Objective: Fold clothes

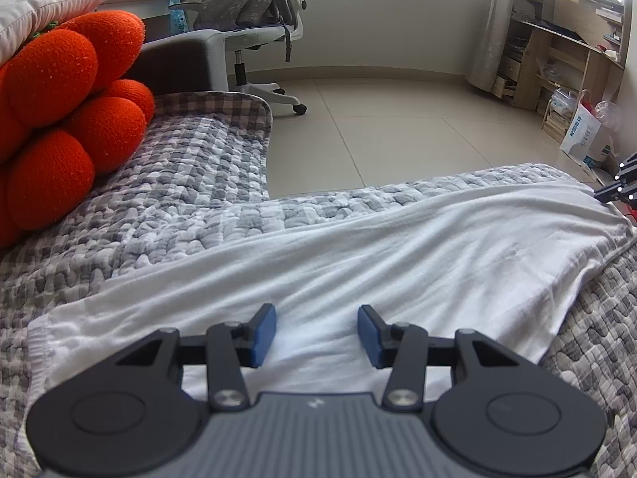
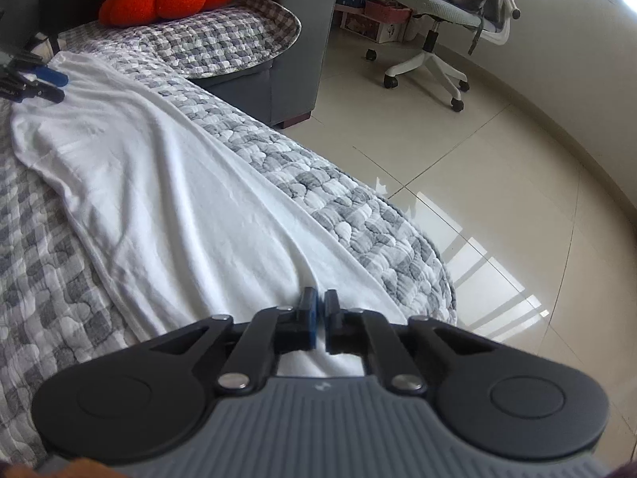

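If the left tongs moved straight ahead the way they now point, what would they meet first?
Probably the white cotton garment spread on the grey checked quilted cover; the open left tongs already sit low over it, though depth is uncertain.

A home living room: quilt-covered sofa (image 2: 239, 40), swivel chair (image 1: 254, 20) (bag on it), cluttered wooden shelves (image 1: 565, 51).

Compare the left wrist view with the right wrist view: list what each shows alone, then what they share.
Only the left wrist view: wooden shelves by a curtain, and the open left gripper over the cloth. Only the right wrist view: the right gripper shut on the white garment, and window light reflected on the floor tiles. Both: the garment on the checked quilt, the orange cushion, the office chair.
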`<act>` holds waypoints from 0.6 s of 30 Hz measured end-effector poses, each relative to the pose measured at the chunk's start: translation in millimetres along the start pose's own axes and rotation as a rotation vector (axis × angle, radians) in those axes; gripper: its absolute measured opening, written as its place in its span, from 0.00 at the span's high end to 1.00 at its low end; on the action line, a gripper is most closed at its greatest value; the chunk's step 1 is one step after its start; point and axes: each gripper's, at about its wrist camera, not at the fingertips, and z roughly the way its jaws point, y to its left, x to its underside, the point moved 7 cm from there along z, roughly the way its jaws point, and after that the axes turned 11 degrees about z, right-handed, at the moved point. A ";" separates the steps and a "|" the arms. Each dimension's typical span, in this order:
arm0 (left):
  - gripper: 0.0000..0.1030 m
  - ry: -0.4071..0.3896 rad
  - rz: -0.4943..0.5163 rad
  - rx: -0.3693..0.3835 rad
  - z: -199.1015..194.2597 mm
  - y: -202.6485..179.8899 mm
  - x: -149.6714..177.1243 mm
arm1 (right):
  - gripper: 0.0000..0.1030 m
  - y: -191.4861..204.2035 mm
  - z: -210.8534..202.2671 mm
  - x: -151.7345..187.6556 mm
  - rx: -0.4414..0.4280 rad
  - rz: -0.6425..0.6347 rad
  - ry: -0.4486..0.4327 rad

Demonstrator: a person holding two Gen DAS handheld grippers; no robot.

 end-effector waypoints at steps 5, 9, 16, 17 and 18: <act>0.55 -0.010 -0.010 -0.007 -3.2 3.5 -1.4 | 0.99 -3.0 -26.6 -15.1 0.092 -0.013 -0.148; 0.55 -0.024 -0.019 -0.031 -6.5 9.0 -4.7 | 0.99 -9.7 -21.9 -19.1 0.149 -0.020 -0.144; 0.55 -0.038 -0.014 -0.067 -13.1 14.5 -7.8 | 0.99 -13.8 17.4 -17.4 0.229 -0.032 -0.062; 0.55 -0.036 -0.015 -0.068 -13.1 15.9 -6.8 | 0.99 -12.8 20.7 -17.2 0.236 -0.039 -0.051; 0.55 -0.034 -0.016 -0.068 -12.9 17.4 -5.6 | 0.99 -10.2 22.5 -15.8 0.240 -0.056 -0.039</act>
